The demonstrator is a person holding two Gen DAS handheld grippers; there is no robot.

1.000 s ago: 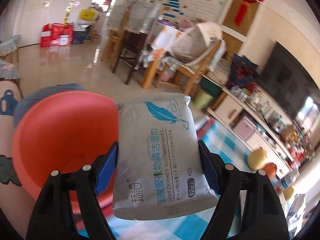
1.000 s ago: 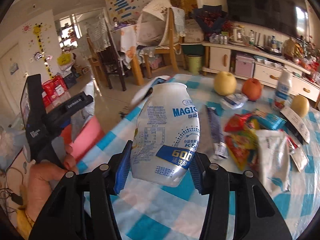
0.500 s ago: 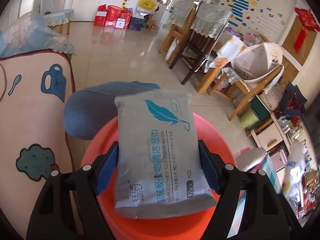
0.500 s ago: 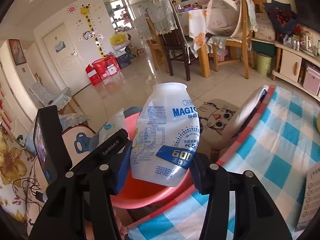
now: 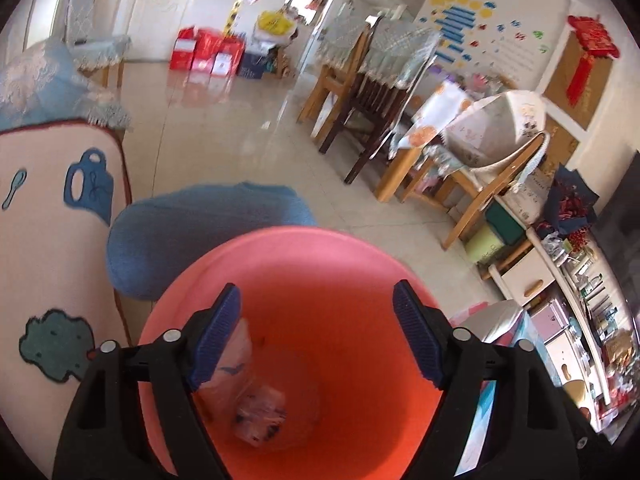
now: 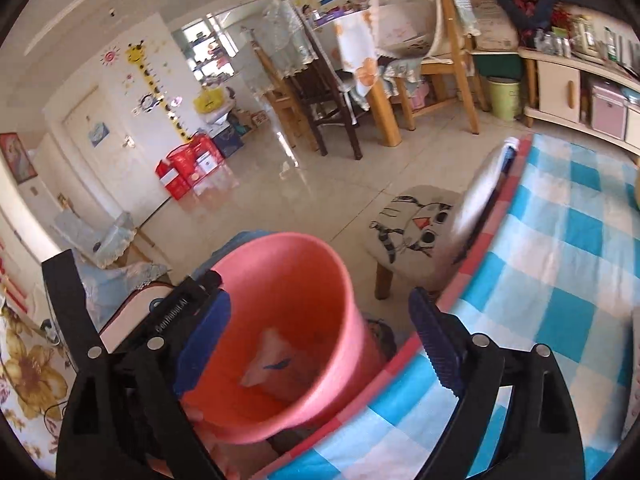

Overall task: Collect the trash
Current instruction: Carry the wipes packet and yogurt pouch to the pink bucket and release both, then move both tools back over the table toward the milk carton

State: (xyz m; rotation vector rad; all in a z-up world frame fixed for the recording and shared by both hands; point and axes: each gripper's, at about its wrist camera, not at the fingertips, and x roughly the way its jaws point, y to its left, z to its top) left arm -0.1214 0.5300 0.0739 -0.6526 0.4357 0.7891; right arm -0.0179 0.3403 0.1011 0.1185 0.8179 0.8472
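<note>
Your left gripper (image 5: 316,332) is spread wide, with nothing between its blue pads (image 5: 218,334). It hangs right over the pink bucket (image 5: 304,256), looking straight down into it. At the bottom of the bucket you can see the gray wipes pack (image 5: 230,364) with its little blue feather mark, lying by the left wall. Beside it, lower down, is a blurry pale shape (image 5: 260,412); you cannot tell what it is.

Your right gripper (image 6: 320,340) is spread wide too, and it holds nothing. In its view the bucket (image 6: 336,280) sits just beside the edge of the table, which has a blue and white checked cloth (image 6: 560,280). The wipes pack (image 6: 272,364) shows inside the bucket here as well. The left gripper (image 6: 176,312) pokes in over the bucket's left rim.

A small stool with a cat face (image 6: 416,224) stands on the floor behind the bucket, close to the table. A blue cushion (image 5: 200,232) lies behind the bucket in the left view.
</note>
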